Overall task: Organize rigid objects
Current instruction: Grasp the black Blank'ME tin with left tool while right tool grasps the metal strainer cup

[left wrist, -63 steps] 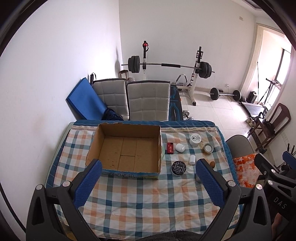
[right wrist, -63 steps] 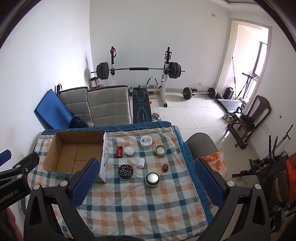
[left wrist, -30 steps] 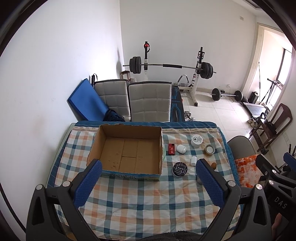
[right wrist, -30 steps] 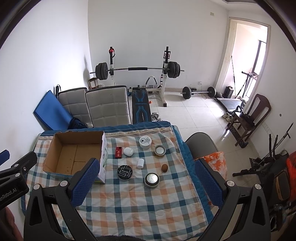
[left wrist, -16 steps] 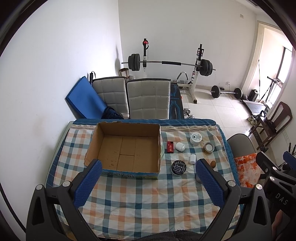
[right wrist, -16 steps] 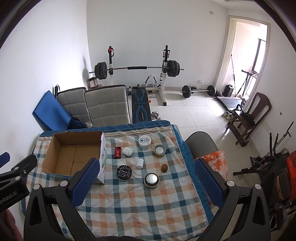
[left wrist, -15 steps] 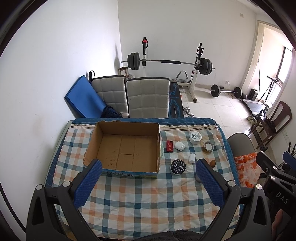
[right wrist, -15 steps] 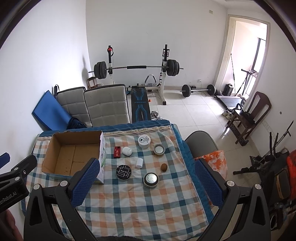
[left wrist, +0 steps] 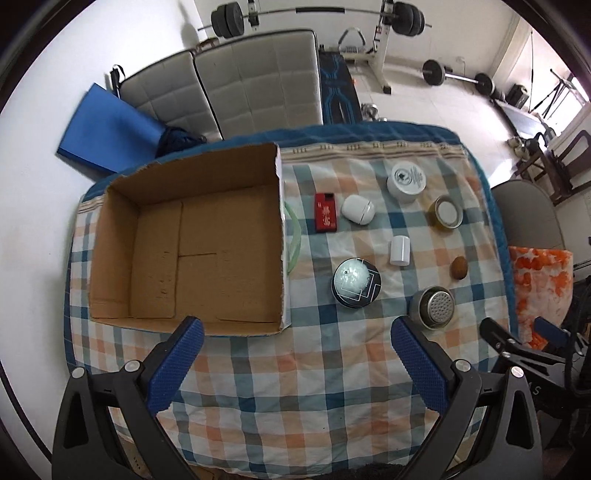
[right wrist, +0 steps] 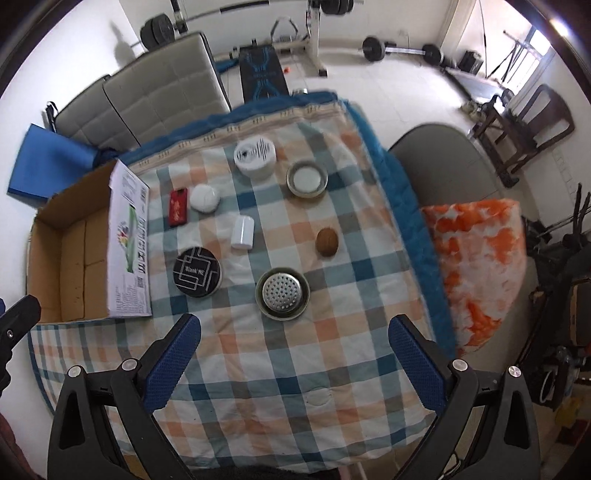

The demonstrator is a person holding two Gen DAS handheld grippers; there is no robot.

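An empty cardboard box (left wrist: pixel 192 243) (right wrist: pixel 70 258) stands at the left of the checked tablecloth. To its right lie a red case (left wrist: pixel 325 217) (right wrist: pixel 178 205), a white oval case (left wrist: pixel 357 209) (right wrist: pixel 204 197), a white round jar (left wrist: pixel 406 181) (right wrist: pixel 255 156), a gold-rimmed tin (left wrist: pixel 447 212) (right wrist: pixel 307 180), a small white cylinder (left wrist: pixel 400 250) (right wrist: pixel 243 232), a black round tin (left wrist: pixel 356 282) (right wrist: pixel 198 272), a brown ball (left wrist: pixel 459 267) (right wrist: pixel 327 241) and a perforated metal lid (left wrist: pixel 433 307) (right wrist: pixel 282 293). My left gripper (left wrist: pixel 293 356) and right gripper (right wrist: pixel 293 354) hang open above the cloth, holding nothing.
Grey padded chairs (left wrist: pixel 255 81) and a blue mat (left wrist: pixel 107 129) stand behind the table (left wrist: pixel 258 387). An orange-and-white cushion (right wrist: pixel 480 266) and a grey chair (right wrist: pixel 436 162) sit off the right edge. Weight equipment (left wrist: pixel 317 22) fills the room beyond.
Both grippers have dropped much closer to the table and tilted downward, so the box and the objects now fill the views. Nothing on the cloth has moved.
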